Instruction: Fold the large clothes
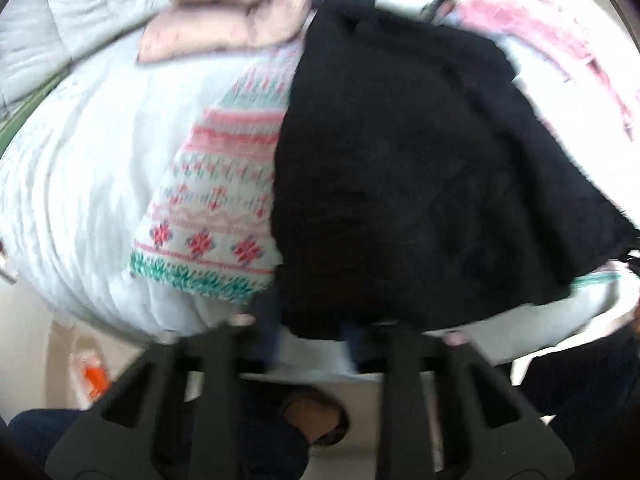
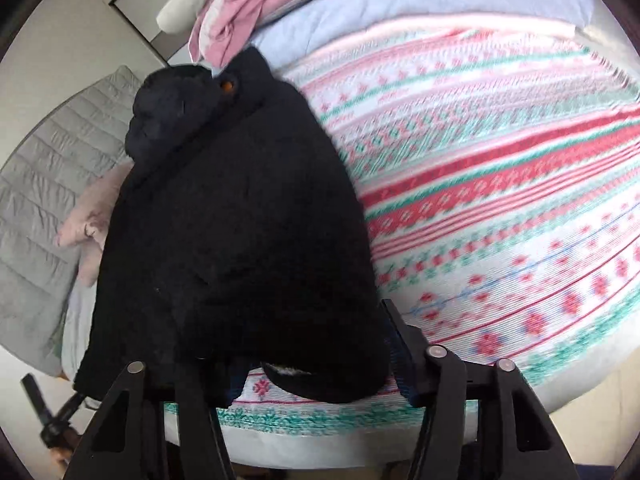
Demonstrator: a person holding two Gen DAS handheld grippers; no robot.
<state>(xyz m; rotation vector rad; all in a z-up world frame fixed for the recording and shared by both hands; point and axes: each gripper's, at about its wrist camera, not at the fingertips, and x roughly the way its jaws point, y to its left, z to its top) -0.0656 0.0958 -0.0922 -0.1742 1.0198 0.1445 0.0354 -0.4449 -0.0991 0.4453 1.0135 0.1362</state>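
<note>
A large black fleece garment (image 1: 420, 168) lies on a bed over a red, green and white patterned blanket (image 1: 216, 208). In the right wrist view the black garment (image 2: 240, 220) lies lengthwise with its hood at the far end and an orange button (image 2: 227, 86) near the collar. My left gripper (image 1: 316, 344) is at the garment's near hem, fingers spread, their tips hidden under the blurred cloth. My right gripper (image 2: 304, 364) is at the near hem too, and the fabric covers its fingertips.
A pink garment (image 1: 228, 12) and a grey quilted pad (image 1: 60, 20) lie at the far left. Pink clothes (image 2: 256, 4) and a light blue cloth (image 2: 400, 4) lie at the bed's far end. The patterned blanket (image 2: 500, 184) covers the right side. Floor (image 1: 40, 360) shows below the bed edge.
</note>
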